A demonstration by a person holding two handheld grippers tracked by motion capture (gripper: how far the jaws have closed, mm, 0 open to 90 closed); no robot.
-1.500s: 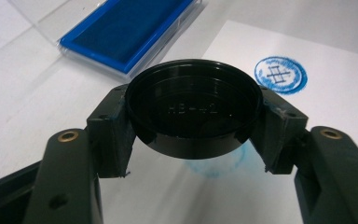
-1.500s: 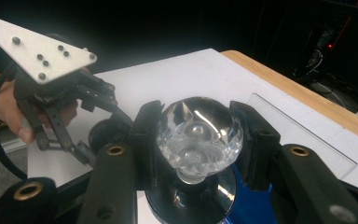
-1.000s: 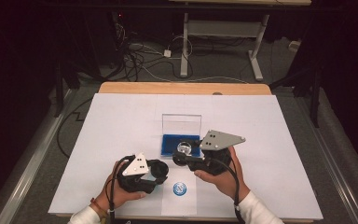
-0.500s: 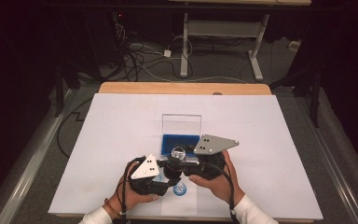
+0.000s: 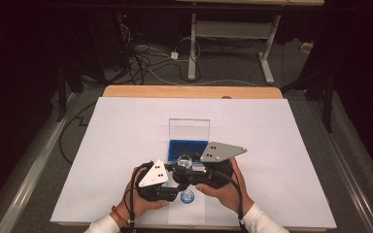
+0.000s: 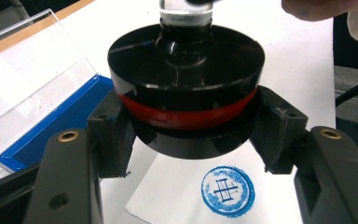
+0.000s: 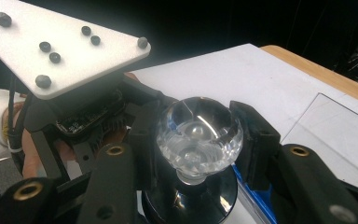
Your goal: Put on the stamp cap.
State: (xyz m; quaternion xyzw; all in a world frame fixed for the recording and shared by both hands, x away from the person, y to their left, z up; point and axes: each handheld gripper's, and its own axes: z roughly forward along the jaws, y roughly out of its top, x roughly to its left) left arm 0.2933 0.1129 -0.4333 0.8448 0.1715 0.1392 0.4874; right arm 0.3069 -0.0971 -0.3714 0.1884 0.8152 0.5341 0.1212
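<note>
A round stamp [image 6: 186, 93] with a black base, a red band and a clear glass knob [image 7: 198, 130] hangs just above the table near the front edge. My left gripper [image 6: 191, 135] is shut on the black base, one pad on each side. From the right, my right gripper [image 7: 198, 140] is shut on the clear knob. In the high view the two grippers meet at the stamp [image 5: 185, 161], left gripper [image 5: 175, 178] below right gripper [image 5: 188, 167]. A blue round print [image 6: 227, 191] lies on a small paper sheet under the stamp.
A blue ink pad [image 5: 187, 147] with its clear lid [image 5: 189, 128] standing open sits just behind the grippers. White paper covers the table [image 5: 281, 145]. The printed mark [image 5: 188, 196] is between the person's hands near the front edge.
My right gripper brought the stamp from the ink pad back toward the front. My left gripper moved right and closed on the stamp's base.
</note>
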